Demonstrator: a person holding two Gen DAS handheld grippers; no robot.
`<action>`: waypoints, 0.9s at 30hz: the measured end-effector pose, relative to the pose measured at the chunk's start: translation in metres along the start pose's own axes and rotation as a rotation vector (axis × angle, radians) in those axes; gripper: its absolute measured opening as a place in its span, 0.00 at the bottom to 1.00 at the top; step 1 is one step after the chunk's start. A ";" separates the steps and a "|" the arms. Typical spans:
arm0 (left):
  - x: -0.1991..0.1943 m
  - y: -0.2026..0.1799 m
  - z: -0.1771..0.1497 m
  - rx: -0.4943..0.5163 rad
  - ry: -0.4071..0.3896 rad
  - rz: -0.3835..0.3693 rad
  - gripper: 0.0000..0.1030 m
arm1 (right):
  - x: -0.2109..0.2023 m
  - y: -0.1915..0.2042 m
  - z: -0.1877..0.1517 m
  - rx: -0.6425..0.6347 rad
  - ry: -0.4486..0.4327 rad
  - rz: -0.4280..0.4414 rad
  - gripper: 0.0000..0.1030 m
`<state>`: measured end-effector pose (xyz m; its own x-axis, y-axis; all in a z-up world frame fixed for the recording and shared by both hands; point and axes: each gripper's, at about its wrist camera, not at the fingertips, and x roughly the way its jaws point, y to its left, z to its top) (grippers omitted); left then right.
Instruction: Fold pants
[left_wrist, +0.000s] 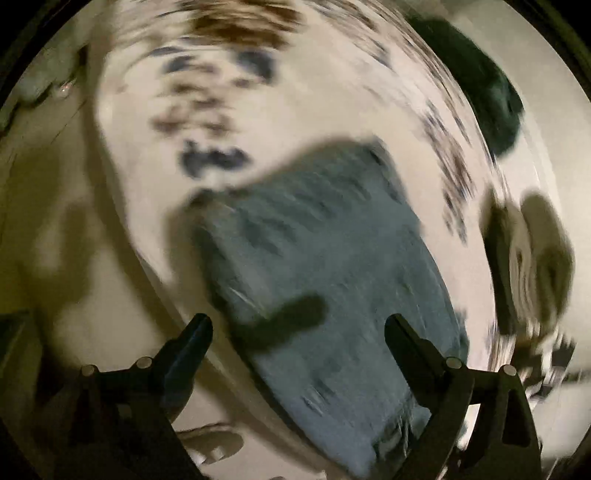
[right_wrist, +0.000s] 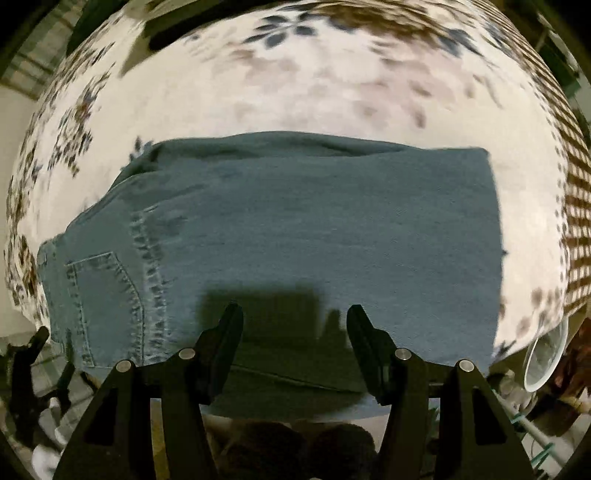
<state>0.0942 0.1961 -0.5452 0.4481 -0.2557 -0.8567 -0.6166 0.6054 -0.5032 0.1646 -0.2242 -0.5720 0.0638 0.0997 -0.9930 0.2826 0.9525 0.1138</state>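
On floral cloth (right_wrist: 332, 92), folded pants (right_wrist: 295, 229).

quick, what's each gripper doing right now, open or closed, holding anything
Left gripper: open, holding nothing, above the folded jeans.
Right gripper: open, holding nothing, over the jeans' near edge.

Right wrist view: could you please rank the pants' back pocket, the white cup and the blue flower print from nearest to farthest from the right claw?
From the right claw:
1. Back pocket, left, on the pants.
2. White cup, far right; roughly comparable, hard to call.
3. Blue flower print, top, clearly farthest.
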 end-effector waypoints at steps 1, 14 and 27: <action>0.005 0.008 0.006 -0.026 -0.007 -0.011 0.92 | 0.002 0.006 0.000 -0.007 0.004 -0.001 0.59; 0.010 0.014 0.019 0.000 -0.131 -0.078 0.62 | 0.023 0.075 0.003 -0.085 0.029 -0.003 0.59; 0.000 0.000 0.022 0.015 -0.223 -0.170 0.27 | 0.020 0.047 0.001 -0.023 0.030 0.035 0.59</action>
<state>0.1085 0.2130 -0.5425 0.6765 -0.1833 -0.7133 -0.5115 0.5798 -0.6342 0.1798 -0.1780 -0.5864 0.0447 0.1415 -0.9889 0.2587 0.9545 0.1483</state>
